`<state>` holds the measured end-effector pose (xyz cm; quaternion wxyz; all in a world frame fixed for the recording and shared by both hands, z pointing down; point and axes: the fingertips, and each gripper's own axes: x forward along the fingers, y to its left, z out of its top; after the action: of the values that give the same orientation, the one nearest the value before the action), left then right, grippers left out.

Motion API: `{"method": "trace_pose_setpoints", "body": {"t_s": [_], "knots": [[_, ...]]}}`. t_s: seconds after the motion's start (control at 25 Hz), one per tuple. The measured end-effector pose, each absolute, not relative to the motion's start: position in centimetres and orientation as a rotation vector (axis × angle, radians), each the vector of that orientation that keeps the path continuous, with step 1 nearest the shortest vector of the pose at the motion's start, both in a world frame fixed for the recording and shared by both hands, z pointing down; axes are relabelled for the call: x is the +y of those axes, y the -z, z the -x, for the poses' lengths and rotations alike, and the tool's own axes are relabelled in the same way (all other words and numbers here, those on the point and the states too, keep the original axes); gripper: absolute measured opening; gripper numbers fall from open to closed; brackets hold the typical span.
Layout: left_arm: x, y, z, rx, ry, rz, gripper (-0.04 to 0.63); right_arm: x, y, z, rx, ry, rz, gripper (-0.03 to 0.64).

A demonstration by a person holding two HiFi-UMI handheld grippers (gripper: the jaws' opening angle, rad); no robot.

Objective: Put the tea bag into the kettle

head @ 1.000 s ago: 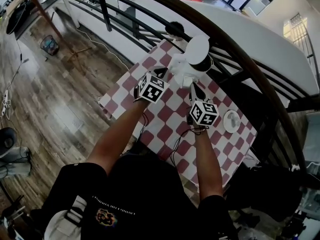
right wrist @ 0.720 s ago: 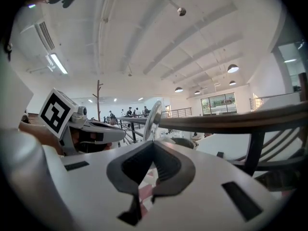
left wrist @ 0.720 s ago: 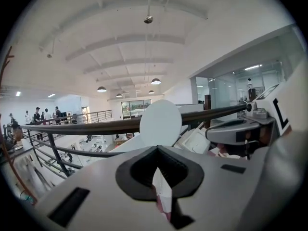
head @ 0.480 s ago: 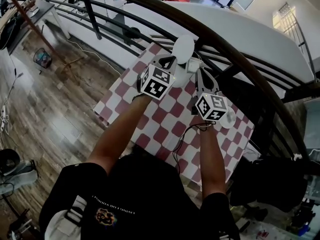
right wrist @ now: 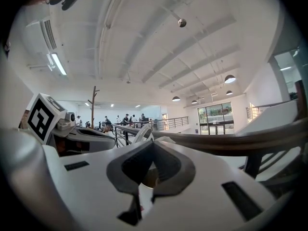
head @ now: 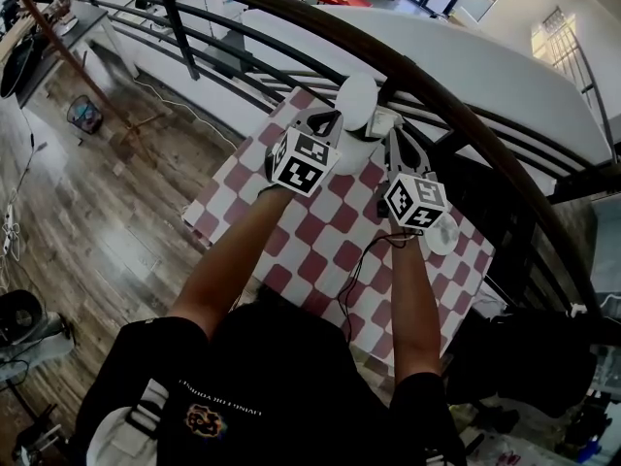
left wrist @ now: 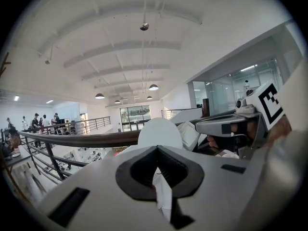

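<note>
We begin at the left tool (left wrist: 159, 174). Its jaws are clenched on a strip of white paper that belongs to the tea bag (left wrist: 163, 198). The strip hangs down from the pads between the two grey jaw faces. In the left gripper view, a white rounded shape rises just beyond the jaws. To its right is the right tool with its marker cube.

The right tool (right wrist: 147, 177) is also clenched. We see a narrow white piece pinched between its pads, with something brownish behind it that we cannot identify. The left tool and its marker cube appear at the left of the right gripper view.

In the head view, both tools are held up in front of the person with their tips close together. The white tea bag sits between the tips, off the worktop (head: 320, 250). It shows just beside the white top of the kettle (head: 357, 100), which stands at the far edge of the worktop.

The worktop carries a red and white chequered cloth. A small white round thing (head: 448, 239) lies on it just beside the right tool's cube and is partly hidden by it. A dark railing (head: 291, 8) curves past the far side of the worktop. A wooden floor (head: 97, 192) lies to the left.
</note>
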<state>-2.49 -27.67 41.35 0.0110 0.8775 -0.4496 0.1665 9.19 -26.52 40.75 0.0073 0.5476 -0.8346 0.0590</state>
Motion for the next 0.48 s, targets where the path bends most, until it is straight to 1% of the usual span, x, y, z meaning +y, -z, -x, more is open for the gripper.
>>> {"method": "trace_pose_setpoints", "body": {"t_s": [0.48], "knots": [[-28.9,-41.9,3.7,-1.425,-0.503,-2.708,-0.002,-29.3,-41.5,-8.9,-2.586,-0.203,-1.704,0.015]]}}
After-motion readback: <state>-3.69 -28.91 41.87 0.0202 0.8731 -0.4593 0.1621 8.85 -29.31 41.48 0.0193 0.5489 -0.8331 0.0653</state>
